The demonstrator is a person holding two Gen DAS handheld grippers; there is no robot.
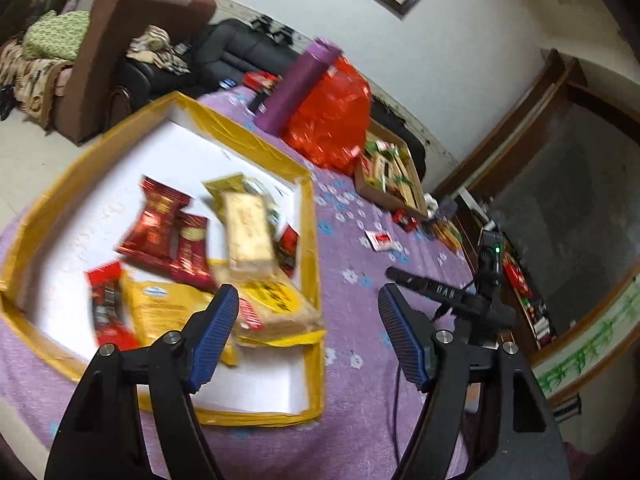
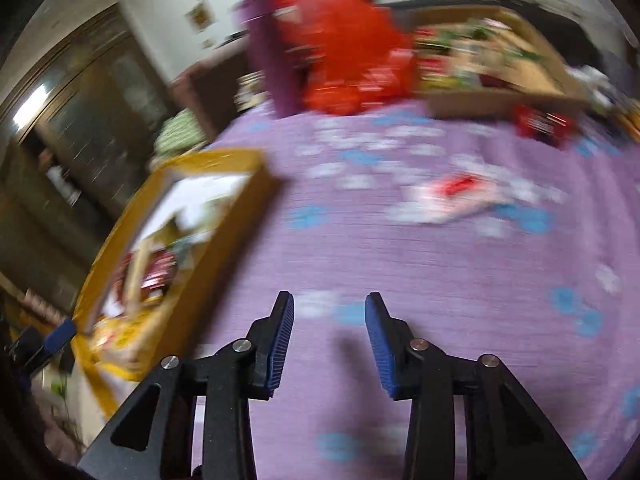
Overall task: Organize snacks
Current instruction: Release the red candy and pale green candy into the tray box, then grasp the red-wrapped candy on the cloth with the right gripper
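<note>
Glossy foil snack packs (image 1: pixel 168 236) lie heaped in a shallow white tray (image 1: pixel 308 240) edged with yellow tape, on a fuzzy purple flowered cloth (image 1: pixel 352 320). The left claw (image 1: pixel 308 300) gapes empty, the packs at its ten o'clock. The right claw (image 2: pixel 330 304), part open, holds nothing; a crinkly red bag (image 2: pixel 344 48) at twelve o'clock.

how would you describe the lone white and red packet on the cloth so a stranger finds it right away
Start at the purple flowered cloth and find the yellow-edged box of snacks. Go from there toward the cardboard tray beside the red bag. The white and red packet lies flat on bare cloth between them, the only snack with nothing touching it.
</note>
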